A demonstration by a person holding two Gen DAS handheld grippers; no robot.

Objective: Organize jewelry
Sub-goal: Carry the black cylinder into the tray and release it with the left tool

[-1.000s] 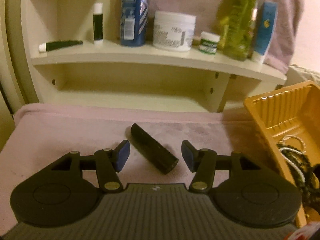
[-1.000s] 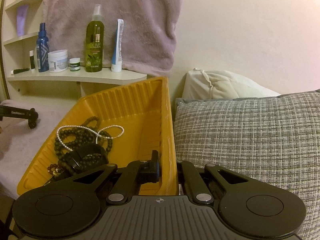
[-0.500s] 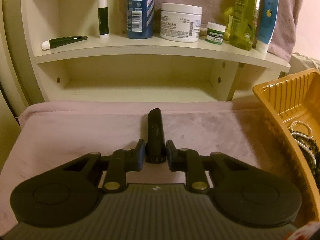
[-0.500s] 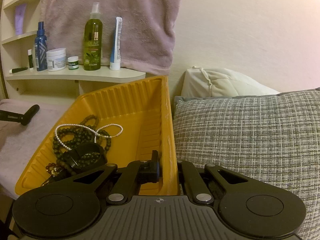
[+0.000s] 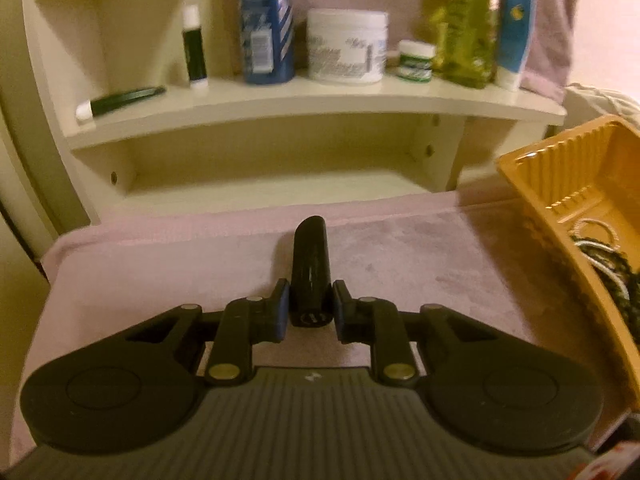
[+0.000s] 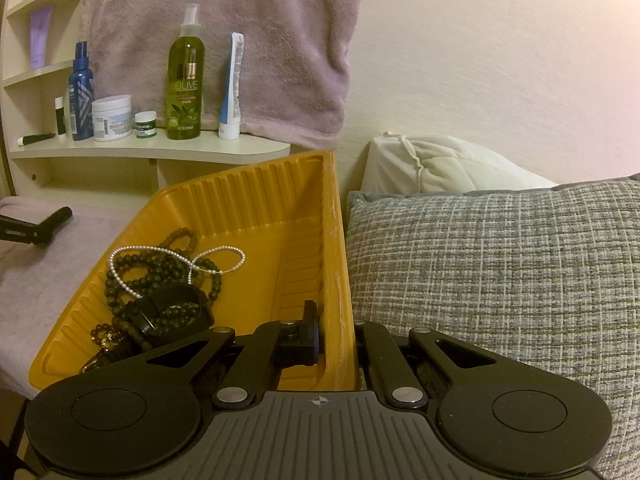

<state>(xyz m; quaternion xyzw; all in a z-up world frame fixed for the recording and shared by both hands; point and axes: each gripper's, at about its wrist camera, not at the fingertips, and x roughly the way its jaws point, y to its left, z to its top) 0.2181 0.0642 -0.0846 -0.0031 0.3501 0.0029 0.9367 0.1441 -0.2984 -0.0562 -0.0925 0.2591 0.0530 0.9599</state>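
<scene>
My left gripper (image 5: 309,307) is shut on a black cylindrical case (image 5: 310,268), held just above the pink cloth (image 5: 160,276); the case (image 6: 54,220) also shows at the left of the right wrist view. My right gripper (image 6: 338,340) is shut on the near right wall of the yellow tray (image 6: 336,280). The tray (image 5: 560,184) holds dark bead necklaces (image 6: 168,276), a pearl strand (image 6: 132,252) and a black bracelet (image 6: 172,312).
A cream shelf unit (image 5: 320,100) stands behind the cloth with a blue bottle (image 5: 266,20), a white jar (image 5: 347,46), a green bottle (image 5: 466,24) and tubes. A grey woven pillow (image 6: 500,280) lies right of the tray. A pink towel (image 6: 240,40) hangs behind.
My left gripper closed on the black case, which now points straight ahead, and lifted it slightly. My right gripper stays shut on the tray wall.
</scene>
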